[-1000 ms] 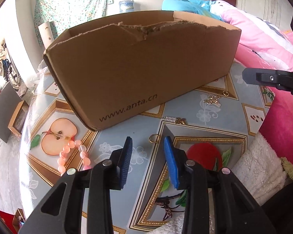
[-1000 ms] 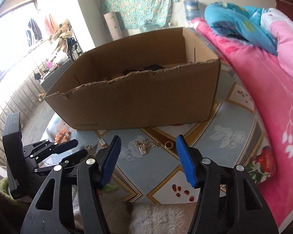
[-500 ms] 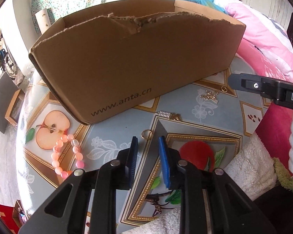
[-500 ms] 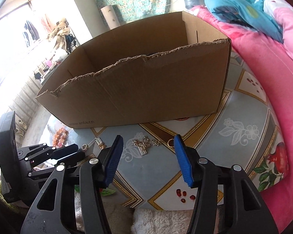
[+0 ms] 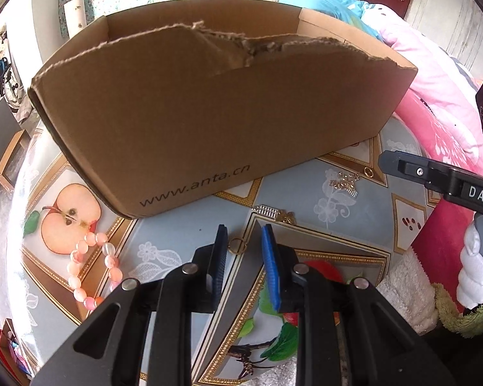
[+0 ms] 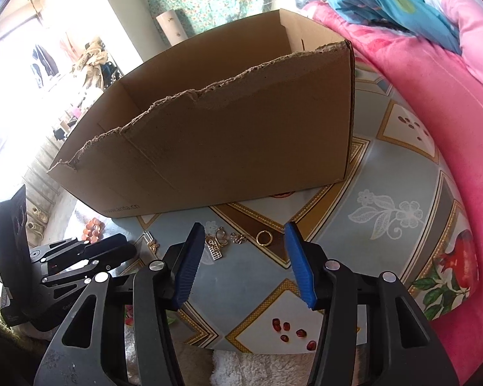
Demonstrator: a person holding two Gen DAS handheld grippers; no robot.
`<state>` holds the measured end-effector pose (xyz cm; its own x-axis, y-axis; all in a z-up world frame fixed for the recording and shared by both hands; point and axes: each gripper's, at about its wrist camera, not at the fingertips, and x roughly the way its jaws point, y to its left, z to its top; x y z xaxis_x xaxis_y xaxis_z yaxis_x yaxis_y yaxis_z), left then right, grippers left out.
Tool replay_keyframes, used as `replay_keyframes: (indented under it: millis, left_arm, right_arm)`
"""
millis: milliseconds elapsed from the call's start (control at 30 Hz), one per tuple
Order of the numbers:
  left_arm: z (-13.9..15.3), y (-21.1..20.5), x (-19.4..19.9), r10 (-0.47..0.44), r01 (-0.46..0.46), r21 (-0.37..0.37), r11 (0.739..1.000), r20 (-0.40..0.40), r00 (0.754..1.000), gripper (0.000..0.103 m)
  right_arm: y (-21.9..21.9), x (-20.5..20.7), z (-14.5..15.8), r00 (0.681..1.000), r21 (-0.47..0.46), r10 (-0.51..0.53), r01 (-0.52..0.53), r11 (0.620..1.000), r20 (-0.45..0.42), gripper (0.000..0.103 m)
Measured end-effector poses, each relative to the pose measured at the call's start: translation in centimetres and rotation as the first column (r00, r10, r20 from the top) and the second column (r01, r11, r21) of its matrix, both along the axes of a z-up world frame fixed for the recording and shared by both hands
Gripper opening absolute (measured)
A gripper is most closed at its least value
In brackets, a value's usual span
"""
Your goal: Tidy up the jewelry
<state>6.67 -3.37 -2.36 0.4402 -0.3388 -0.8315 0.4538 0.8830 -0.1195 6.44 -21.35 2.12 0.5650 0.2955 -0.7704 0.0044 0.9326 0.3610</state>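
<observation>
Ahead: I'm blocked by the cardboard box [image 5: 209,122].
Right: pink bedding [image 6: 434,103] walls me in.
Free: tablecloth strip [image 6: 354,251] before the box.

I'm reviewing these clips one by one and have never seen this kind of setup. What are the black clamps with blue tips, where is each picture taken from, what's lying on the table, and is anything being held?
No robot here: a person holds a clamp-like tool in each hand, each with a fisheye camera looking along its two blue-padded fingers. One picture looks from the left tool, the other from the right tool; each also shows the other tool at its edge.

On the patterned tablecloth stands an open cardboard box with a torn rim. In front of it lie small jewelry pieces: a pink bead bracelet, a small gold ring, a silver and gold clasp, a cluster of gold charms and a larger gold ring.

Nothing is held. The left tool's fingers stand narrowly apart with the small ring just beyond the tips; the right tool's stand wider, empty.
</observation>
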Motion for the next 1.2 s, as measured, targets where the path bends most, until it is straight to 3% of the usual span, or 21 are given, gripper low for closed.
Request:
replay_keyframes:
  millis: [433, 667, 933, 1067, 1200]
  left_arm:
    - [0.2, 0.2, -0.5, 0.02, -0.021, 0.056, 0.998, 0.022, 1.0, 0.021]
    - [0.1, -0.2, -0.6, 0.026, -0.031, 0.106, 0.994, 0.047, 0.999, 0.012]
    - [0.1, 0.0, -0.9, 0.023, -0.028, 0.098, 0.995, 0.051, 0.998, 0.011]
    - [0.5, 0.5, -0.9, 0.03, -0.036, 0.083, 0.996, 0.066, 0.997, 0.011]
    - [0.6, 0.9, -1.1, 0.03, -0.036, 0.077, 0.996, 0.075, 0.997, 0.011]
  right_arm:
    - [-1.0, 0.5, -0.5, 1.0, 0.018, 0.007, -0.007, 1.0, -0.001, 0.048]
    - [-1.0, 0.1, -0.3, 1.0, -0.002, -0.008, 0.008, 1.0, 0.012, 0.047]
    - [-0.3, -0.3, 0.2, 0.999, -0.083, 0.01, -0.006, 0.997, 0.045, 0.046]
    - [0.5, -0.3, 0.4, 0.997, -0.163, 0.051, -0.04, 0.986, 0.065, 0.041]
    - [0.9, -0.2, -0.2, 0.995, -0.217, 0.095, -0.083, 0.972, 0.042, 0.027]
